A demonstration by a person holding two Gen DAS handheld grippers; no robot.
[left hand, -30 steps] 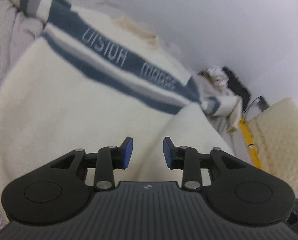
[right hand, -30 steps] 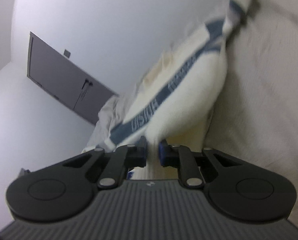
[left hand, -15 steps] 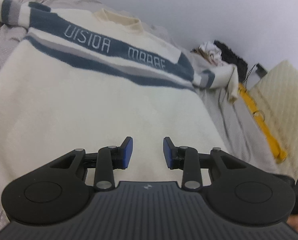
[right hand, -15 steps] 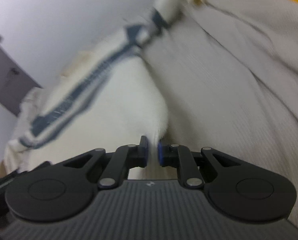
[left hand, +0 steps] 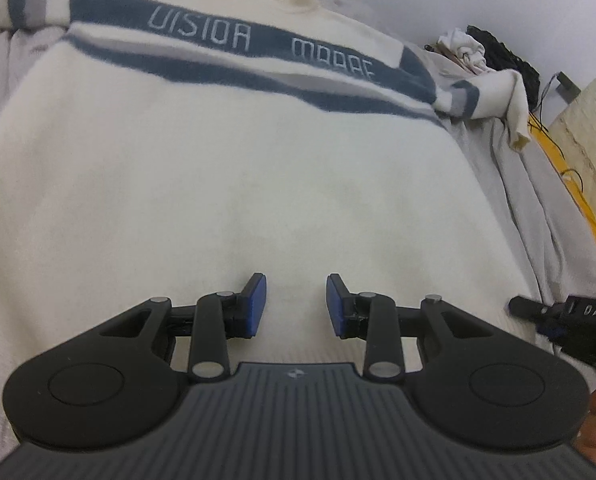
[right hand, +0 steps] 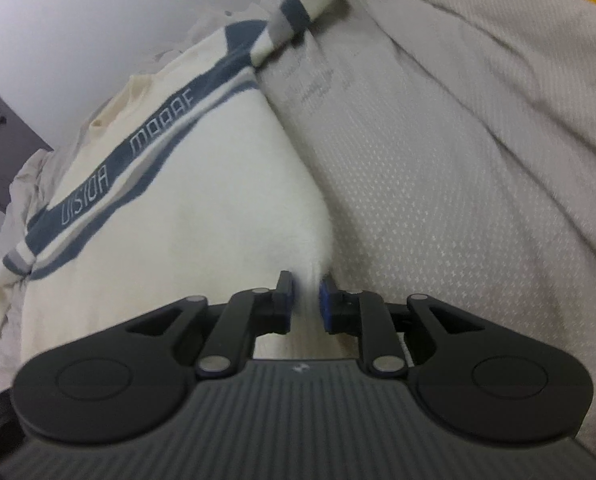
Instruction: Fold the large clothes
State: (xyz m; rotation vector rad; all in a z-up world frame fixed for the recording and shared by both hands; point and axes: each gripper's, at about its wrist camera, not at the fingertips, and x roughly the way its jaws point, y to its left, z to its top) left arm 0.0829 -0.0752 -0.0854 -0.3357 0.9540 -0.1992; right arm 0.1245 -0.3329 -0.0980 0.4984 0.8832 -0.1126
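Left wrist view: the left gripper [left hand: 295, 304] hovers with its fingers parted and empty over the cream sweater [left hand: 225, 184], which fills the frame, spread on the grey bedsheet [left hand: 538, 200].

Right wrist view: the right gripper [right hand: 306, 300], jaws just opening, straddles the sweater's edge at lower centre.

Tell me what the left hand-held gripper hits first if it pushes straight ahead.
Most likely the cream sweater: the left hand-held gripper, jaws open and empty, points down at its plain lower body. Depth is unclear.
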